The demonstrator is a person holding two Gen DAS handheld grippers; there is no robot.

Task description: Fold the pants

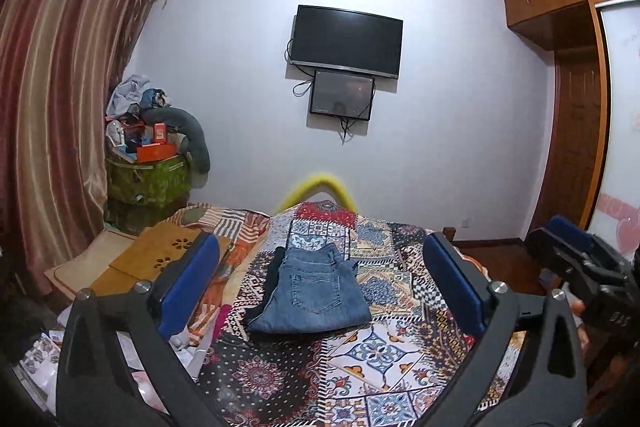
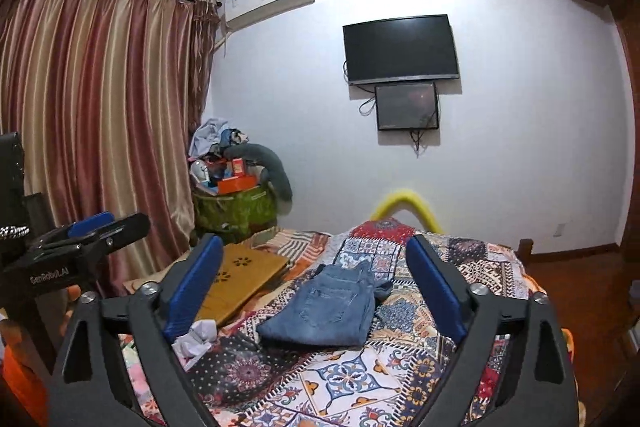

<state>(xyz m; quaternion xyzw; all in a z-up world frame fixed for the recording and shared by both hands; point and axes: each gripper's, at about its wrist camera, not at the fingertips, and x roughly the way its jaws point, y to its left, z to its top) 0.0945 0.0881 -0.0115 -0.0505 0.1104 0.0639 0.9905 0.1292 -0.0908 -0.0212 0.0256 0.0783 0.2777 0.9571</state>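
Blue jeans [image 1: 310, 293] lie folded into a compact stack on the patterned bedspread [image 1: 376, 351], back pocket up; a dark garment edge shows under their left side. In the right wrist view the same jeans [image 2: 326, 307] rest flat in the middle of the bed. My left gripper [image 1: 320, 279] stands open and wide, raised above and short of the jeans, nothing between its blue pads [image 1: 188, 283]. My right gripper [image 2: 316, 287] is likewise open and empty, its blue pads [image 2: 436, 291] spread to either side of the jeans as seen from behind. Each gripper appears at the edge of the other's view.
A wooden lap tray [image 2: 240, 279] lies on the bed's left side, crumpled white cloth [image 2: 196, 341] near it. A green bin piled with clutter [image 2: 236, 203] stands by the striped curtain [image 2: 100, 131]. A yellow bed-end rail [image 1: 320, 187], a wall television [image 1: 346, 41] and a wooden wardrobe [image 1: 576, 131] lie beyond.
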